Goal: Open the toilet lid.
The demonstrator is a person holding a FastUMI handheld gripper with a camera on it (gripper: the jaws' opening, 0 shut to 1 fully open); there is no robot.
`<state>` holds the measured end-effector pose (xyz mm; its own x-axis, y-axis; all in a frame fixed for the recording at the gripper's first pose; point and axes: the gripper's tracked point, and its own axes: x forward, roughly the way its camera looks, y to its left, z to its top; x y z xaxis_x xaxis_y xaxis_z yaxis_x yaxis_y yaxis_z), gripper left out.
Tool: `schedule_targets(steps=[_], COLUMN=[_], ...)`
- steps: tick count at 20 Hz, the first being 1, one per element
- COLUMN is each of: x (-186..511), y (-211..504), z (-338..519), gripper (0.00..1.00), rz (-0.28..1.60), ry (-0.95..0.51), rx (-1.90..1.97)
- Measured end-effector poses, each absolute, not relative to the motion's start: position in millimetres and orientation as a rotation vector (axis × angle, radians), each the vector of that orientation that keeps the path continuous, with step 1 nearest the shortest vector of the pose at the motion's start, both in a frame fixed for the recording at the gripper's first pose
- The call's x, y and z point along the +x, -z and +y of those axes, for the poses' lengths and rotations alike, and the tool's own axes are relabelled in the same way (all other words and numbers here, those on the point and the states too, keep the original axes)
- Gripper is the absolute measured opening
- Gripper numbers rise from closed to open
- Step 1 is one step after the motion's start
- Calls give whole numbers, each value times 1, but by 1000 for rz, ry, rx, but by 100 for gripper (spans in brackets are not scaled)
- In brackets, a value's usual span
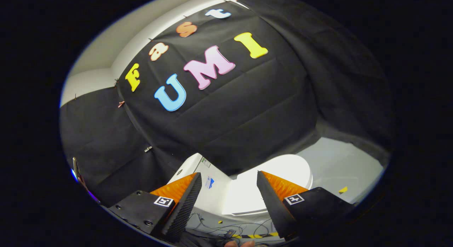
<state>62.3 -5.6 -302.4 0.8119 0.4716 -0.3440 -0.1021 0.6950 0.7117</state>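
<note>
While the gripper (229, 181) hangs wide apart and empty | toilet lid (283, 171) lies down, beyond and between the fingers, partly hidden by one finger | tank (198, 169) abuts the cloth wall (247, 109) | cables (226, 227) on floor (339, 165), hard to make out

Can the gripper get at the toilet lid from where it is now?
Probably yes. The gripper is open and holds nothing, and the closed toilet lid lies beyond its fingers with nothing between them. It is not touching the lid yet; cables lie on the floor nearer the fingers.
</note>
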Motion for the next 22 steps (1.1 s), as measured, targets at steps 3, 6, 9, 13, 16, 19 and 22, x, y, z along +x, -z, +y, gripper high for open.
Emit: schedule_targets(steps=[3,6,9,13,16,19,22], x=[65,61,57,49,47,48,48], y=[366,427,482,540,577,606,636], z=[-19,-27,-36,-42,-50,-49,-41], gripper=[97,98,97,97,97,97,96], rz=[638,746,842,944,1015,1060,1123], ry=[-318,-325,-313,-291,-260,-243,-237], rx=[812,884,928,989,1009,1008,1035])
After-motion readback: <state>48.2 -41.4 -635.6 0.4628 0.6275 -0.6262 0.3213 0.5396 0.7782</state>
